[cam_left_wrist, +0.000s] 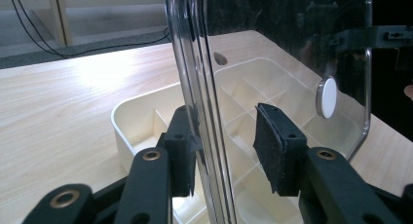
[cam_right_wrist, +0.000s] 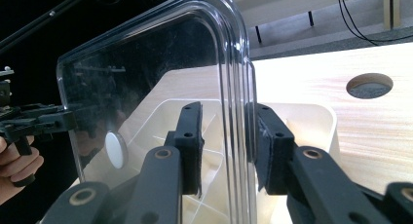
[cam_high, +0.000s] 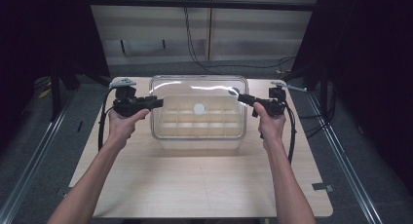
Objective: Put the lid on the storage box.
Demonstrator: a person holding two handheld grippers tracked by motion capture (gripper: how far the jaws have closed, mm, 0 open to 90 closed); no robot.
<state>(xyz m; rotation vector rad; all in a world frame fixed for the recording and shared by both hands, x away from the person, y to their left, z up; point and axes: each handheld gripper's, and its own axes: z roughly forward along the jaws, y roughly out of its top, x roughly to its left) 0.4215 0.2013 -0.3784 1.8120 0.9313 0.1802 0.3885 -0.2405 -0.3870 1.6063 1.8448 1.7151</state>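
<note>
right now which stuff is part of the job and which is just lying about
In the job:
- clear lid, between the jaws of both grippers
- cream divided tray beneath it
- left gripper
- right gripper

Lying about:
- table hole
- floor cable

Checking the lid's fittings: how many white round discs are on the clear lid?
1. A single white disc sits near the middle of the clear lid, also seen in both gripper views.

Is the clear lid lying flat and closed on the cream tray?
No, the clear lid is held up above the cream tray between both grippers.
</note>
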